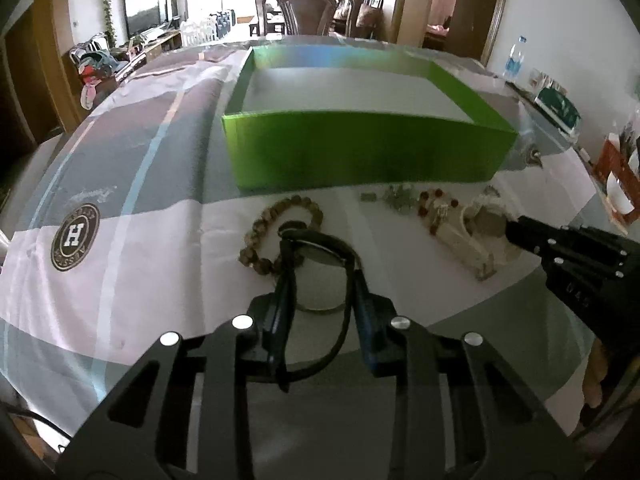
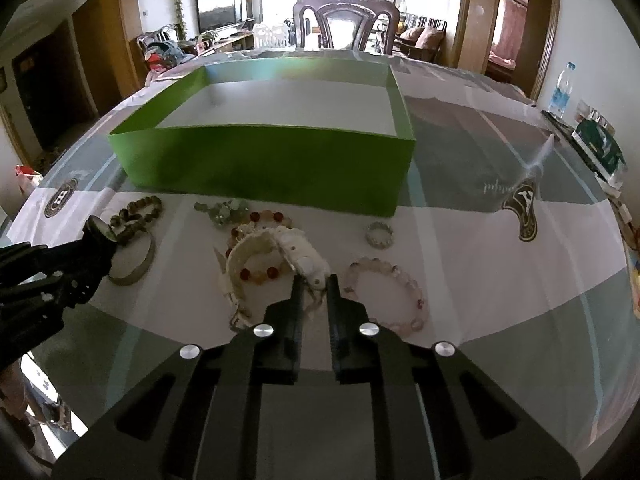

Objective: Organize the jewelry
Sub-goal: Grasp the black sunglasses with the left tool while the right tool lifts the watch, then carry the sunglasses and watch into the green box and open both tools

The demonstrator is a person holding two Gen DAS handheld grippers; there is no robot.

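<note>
An open green box (image 1: 360, 152) stands on the table, also in the right wrist view (image 2: 264, 164). My left gripper (image 1: 320, 276) is shut on a black watch (image 1: 312, 248), held over a brown bead bracelet (image 1: 280, 220) and a metal bangle (image 2: 134, 268). My right gripper (image 2: 314, 284) is shut on a white bracelet (image 2: 280, 256), which rests on the cloth; it shows in the left wrist view (image 1: 472, 240). A red bead bracelet (image 2: 260, 272), a pink bead bracelet (image 2: 400, 280), a small pale ring bracelet (image 2: 379, 235) and green jewelry (image 2: 224, 210) lie nearby.
A grey and white tablecloth (image 1: 140, 200) with round logos covers the table. A wooden chair (image 2: 346, 20) stands behind the box. A water bottle (image 2: 562, 88) and a green packet (image 2: 598, 144) sit at the right edge.
</note>
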